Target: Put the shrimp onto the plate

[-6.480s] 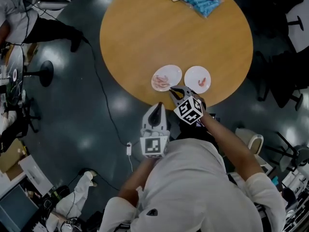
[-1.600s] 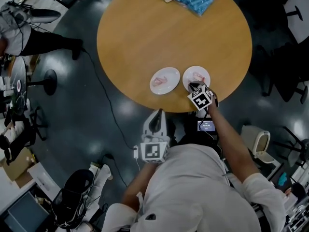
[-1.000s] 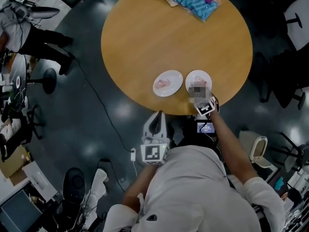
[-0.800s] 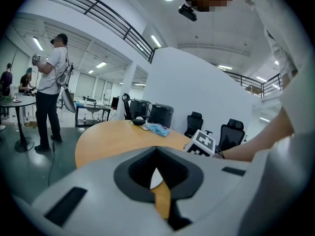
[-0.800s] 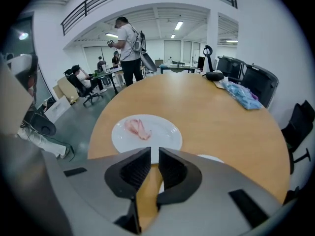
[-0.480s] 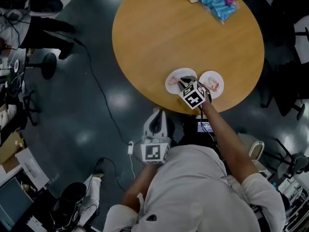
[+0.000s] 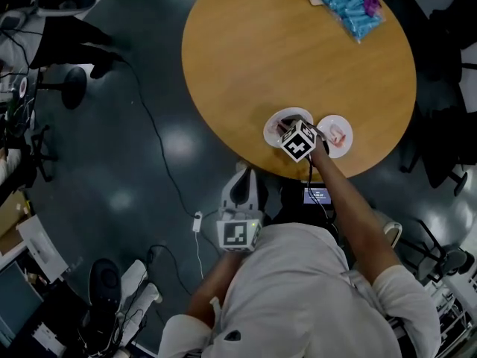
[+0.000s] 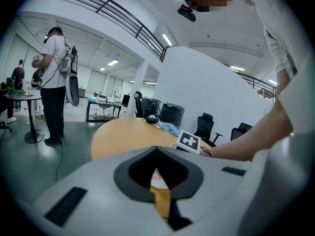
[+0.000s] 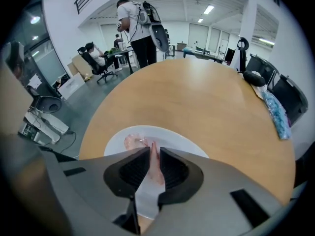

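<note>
Shrimp (image 9: pixel 154 163) sits pinched between the narrow jaws of the right gripper (image 9: pixel 153 151), just above a white plate (image 9: pixel 183 139) that already carries more pink shrimp. That plate lies near the near edge of the round wooden tabletop (image 7: pixel 298 51), with a 2nd plate (image 7: pixel 339 136) just beside it on the right, also bearing shrimp. The left gripper (image 7: pixel 241 179) hangs off the tabletop, short of its near edge, jaws nearly together with nothing between them. A blue bag (image 7: pixel 350 6) lies at the far edge.
</note>
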Available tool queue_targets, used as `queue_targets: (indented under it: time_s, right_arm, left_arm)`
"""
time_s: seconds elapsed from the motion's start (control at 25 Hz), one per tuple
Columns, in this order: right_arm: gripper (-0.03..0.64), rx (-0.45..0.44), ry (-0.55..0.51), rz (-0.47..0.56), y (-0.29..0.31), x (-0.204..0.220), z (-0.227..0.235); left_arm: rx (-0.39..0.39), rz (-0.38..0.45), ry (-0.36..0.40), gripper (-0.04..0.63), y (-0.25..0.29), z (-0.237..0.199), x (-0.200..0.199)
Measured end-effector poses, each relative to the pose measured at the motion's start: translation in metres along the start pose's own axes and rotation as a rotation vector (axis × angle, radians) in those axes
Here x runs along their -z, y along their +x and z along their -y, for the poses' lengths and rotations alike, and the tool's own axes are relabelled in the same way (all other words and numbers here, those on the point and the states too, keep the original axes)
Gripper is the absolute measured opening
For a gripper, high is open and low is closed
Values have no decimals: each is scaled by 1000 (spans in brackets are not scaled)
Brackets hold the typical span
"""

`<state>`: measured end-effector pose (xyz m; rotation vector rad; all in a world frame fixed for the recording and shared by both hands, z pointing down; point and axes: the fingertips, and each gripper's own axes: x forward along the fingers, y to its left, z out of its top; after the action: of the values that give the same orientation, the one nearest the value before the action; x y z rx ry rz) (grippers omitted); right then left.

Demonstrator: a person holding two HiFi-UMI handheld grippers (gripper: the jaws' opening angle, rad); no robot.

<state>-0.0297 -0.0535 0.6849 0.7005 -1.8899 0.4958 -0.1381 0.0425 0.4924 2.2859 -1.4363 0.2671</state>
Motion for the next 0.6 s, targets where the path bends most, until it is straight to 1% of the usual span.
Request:
queue_targets:
  time_s: [0.08,0.2,0.36,0.48,0.6]
  right_arm:
    - [66,-3,-5,-4,1,2,0]
    - [63,-10,4,5,0,2,1]
    - [61,-33,88,80,-16,1,3]
    - [61,8,101,127,-40,9,9]
    - [61,61,110,126,-68,42,15]
  left_arm:
    - [0,1,10,8,1,-1,1]
    - [-5,0,5,8,3,-1,2]
    - [5,3,16,8,7,6,1]
    - [18,9,30,8,9,16,-2]
    - [25,14,45,8,9,29,-5]
